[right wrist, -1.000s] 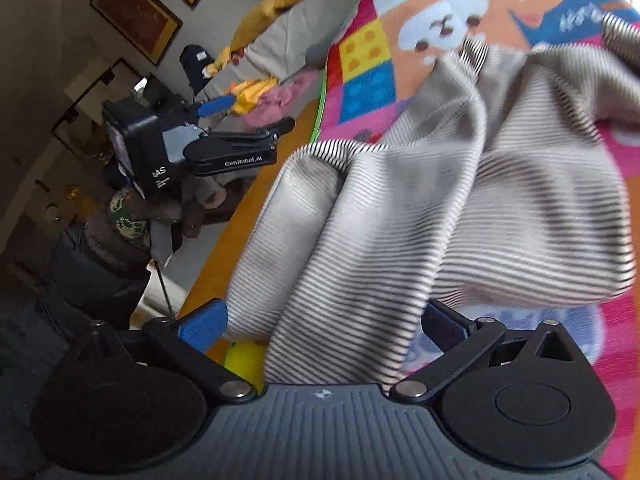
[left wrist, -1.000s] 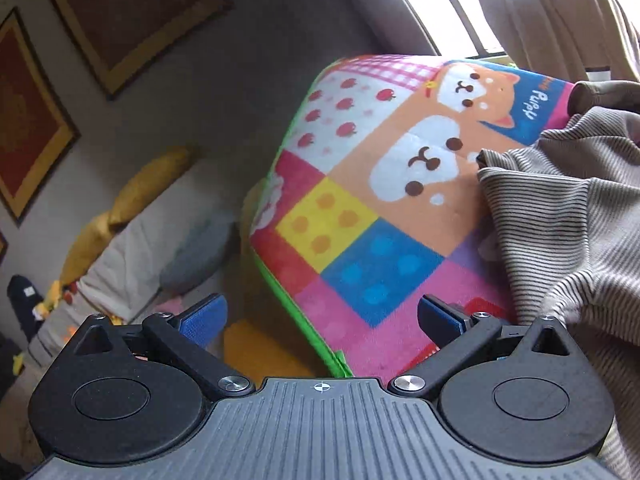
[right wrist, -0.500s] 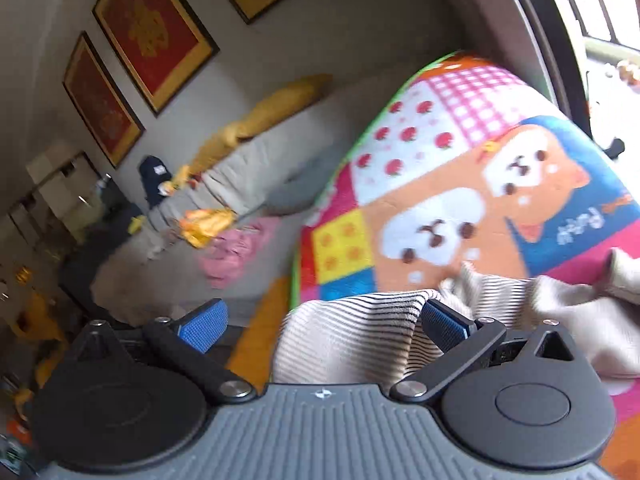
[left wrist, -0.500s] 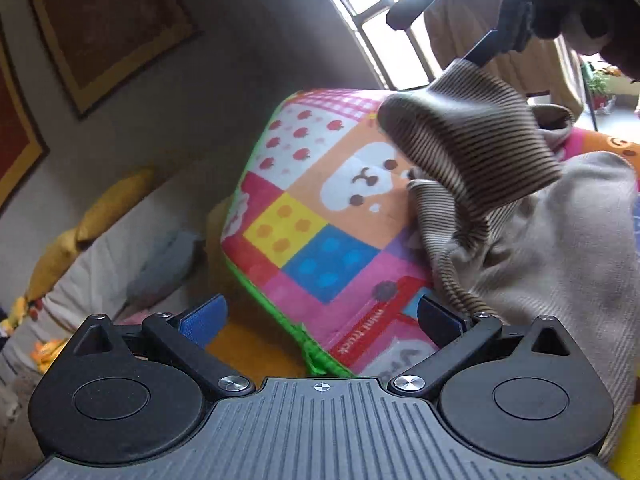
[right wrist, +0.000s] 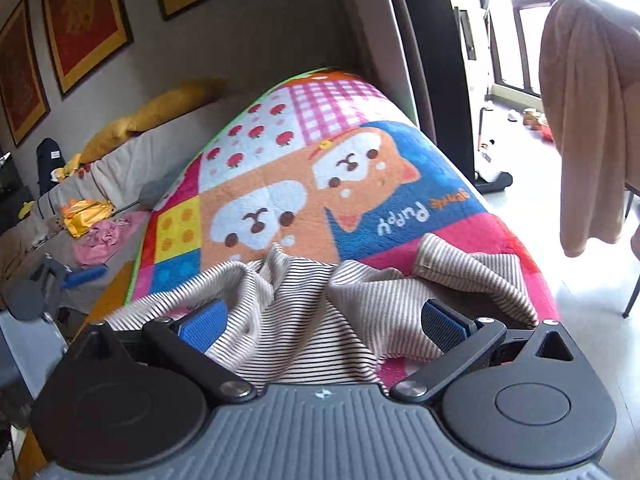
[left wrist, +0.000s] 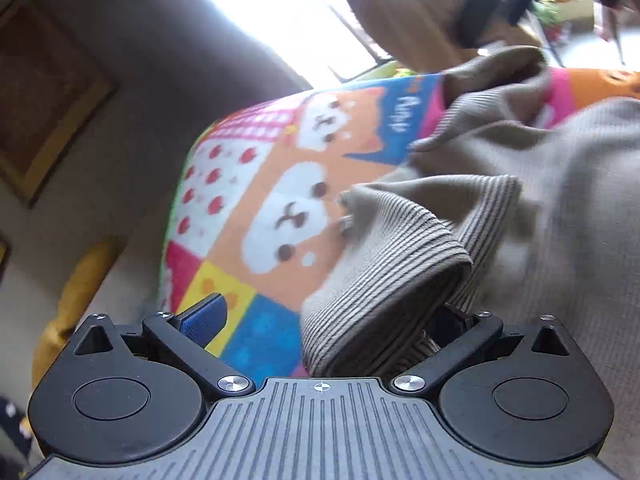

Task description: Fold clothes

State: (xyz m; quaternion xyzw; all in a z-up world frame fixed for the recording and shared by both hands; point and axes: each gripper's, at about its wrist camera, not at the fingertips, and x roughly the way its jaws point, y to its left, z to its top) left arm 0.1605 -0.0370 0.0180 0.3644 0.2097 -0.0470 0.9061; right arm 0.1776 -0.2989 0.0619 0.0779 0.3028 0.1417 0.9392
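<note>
A beige striped garment (left wrist: 500,216) lies crumpled on a colourful puppy-print mat (left wrist: 248,184). In the left wrist view a folded striped edge (left wrist: 384,292) lies between my left gripper's (left wrist: 324,320) wide-open fingers and hides the right fingertip. In the right wrist view the same garment (right wrist: 320,320) lies bunched on the mat (right wrist: 320,160). My right gripper (right wrist: 320,320) is open just above it, with cloth under and between the blue pads (right wrist: 202,322). The left gripper (right wrist: 60,280) shows at the far left, beside the mat.
A sofa (right wrist: 120,168) with yellow cushions, a pink cloth (right wrist: 100,236) and clutter stands left of the mat. A beige towel (right wrist: 580,120) hangs over a chair at the right. Framed pictures hang on the wall. Bright windows lie behind.
The right gripper has let the lifted garment down onto the mat and now hovers open over it. The left gripper has moved in, so the folded striped edge now lies between its fingers.
</note>
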